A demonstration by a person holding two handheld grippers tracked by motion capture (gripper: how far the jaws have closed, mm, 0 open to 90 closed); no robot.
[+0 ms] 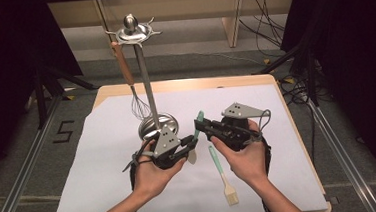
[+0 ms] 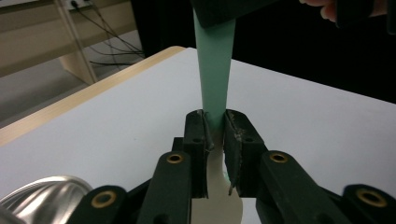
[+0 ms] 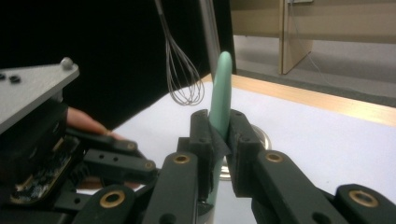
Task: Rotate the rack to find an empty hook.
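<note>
Holding a green-handled spatula between both grippers above the white sheet, near the middle of the table. Left gripper is clenched on the handle low down, close to the pale blade, pads pressed to both sides in the left gripper view. Right gripper is clamped higher on the same handle, whose rounded tip stands up past the jaws in the right gripper view. Just behind stands a metal rack on a round steel base, a whisk with a wooden handle hanging from one hook. A pastry brush lies flat on the sheet near the right hand. Risks as judged: two tight grips on one thin handle could bend or twist it if the hands pull unevenly; if one lets go while the other pinches off-centre, the spatula may swing and slip. Lifting toward the hooks, it could knock the whisk or tip the rack.
</note>
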